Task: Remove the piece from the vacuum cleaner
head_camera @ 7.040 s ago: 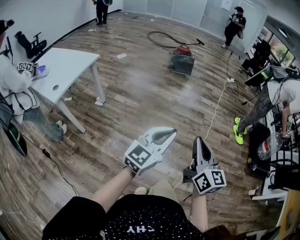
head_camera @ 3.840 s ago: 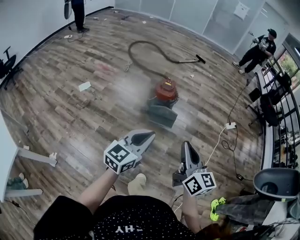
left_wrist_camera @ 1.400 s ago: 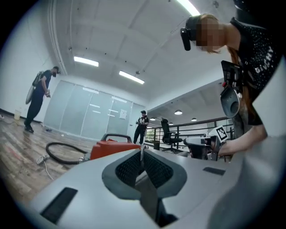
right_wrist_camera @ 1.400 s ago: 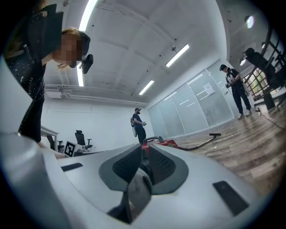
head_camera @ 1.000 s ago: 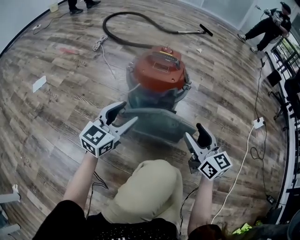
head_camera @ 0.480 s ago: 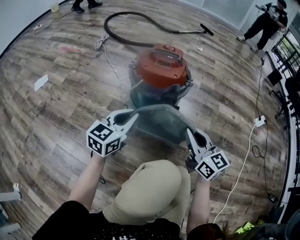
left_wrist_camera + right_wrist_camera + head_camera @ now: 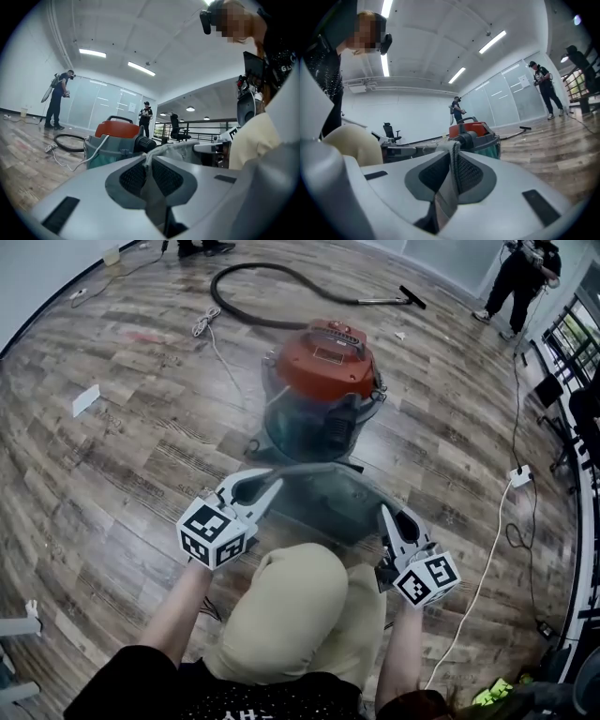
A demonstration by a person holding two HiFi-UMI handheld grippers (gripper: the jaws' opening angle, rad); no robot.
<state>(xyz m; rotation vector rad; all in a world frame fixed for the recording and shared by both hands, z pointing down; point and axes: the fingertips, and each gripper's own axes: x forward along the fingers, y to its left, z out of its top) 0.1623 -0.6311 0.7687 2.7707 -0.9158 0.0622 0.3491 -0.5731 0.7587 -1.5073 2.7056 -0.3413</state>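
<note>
Vacuum cleaner (image 7: 323,381) on floor (image 7: 112,474), hose (image 7: 246,317) behind it. Piece (image 7: 323,495) before vacuum cleaner; left gripper (image 7: 267,487) at its left edge, right gripper (image 7: 387,517) at right edge.

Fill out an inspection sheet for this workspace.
Surface: wood floor, planked.
Job's things: vacuum cleaner upright, red lid; grey piece on its near side, held at both ends.
Clutter: paper scrap on the floor, left.
Grippers: left tongs and right tongs both shut on the grey piece.
Cables: black hose curled beyond the vacuum cleaner; white cord near it; power strip with lead, right.
Surroundings: person standing, far right.
</note>
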